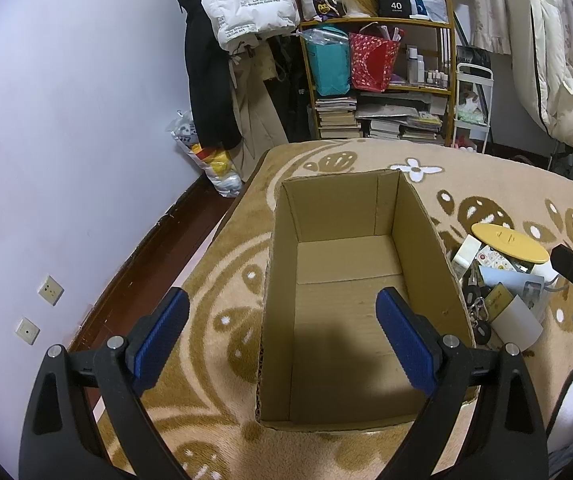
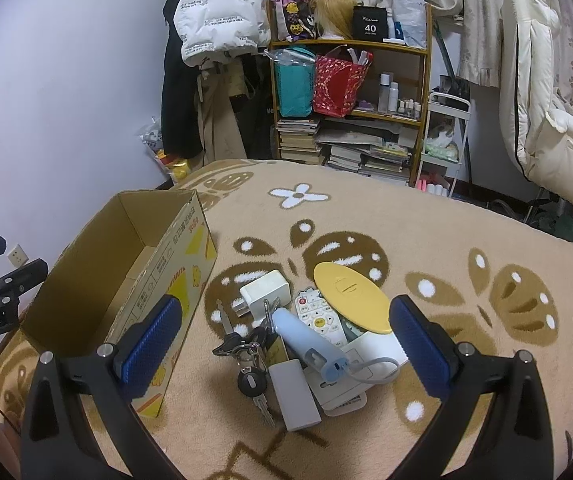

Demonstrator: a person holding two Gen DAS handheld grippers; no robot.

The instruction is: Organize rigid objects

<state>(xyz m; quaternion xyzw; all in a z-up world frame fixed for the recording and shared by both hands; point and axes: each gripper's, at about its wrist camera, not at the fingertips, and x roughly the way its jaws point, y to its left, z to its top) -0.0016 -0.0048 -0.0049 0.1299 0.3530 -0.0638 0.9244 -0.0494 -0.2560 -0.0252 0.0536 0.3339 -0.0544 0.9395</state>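
Note:
An open, empty cardboard box [image 1: 342, 280] lies on the patterned blanket; it also shows at the left of the right wrist view [image 2: 158, 276]. My left gripper [image 1: 282, 344] is open and empty above the box's near end. A pile of small objects lies right of the box: a yellow oval lid [image 2: 350, 296], a white charger [image 2: 264, 292], a remote control [image 2: 320, 316], a pale blue tube-shaped device [image 2: 306, 340], a white power bank [image 2: 294, 396] and keys [image 2: 246, 364]. My right gripper [image 2: 286, 340] is open and empty, hovering over the pile.
The bed's blanket [image 2: 446, 240] spreads to the right and front. A wooden shelf [image 2: 346, 112] with bags, books and bottles stands behind the bed. Coats hang at the wall [image 1: 214, 80]. The bed's left edge drops to a dark floor [image 1: 146, 260].

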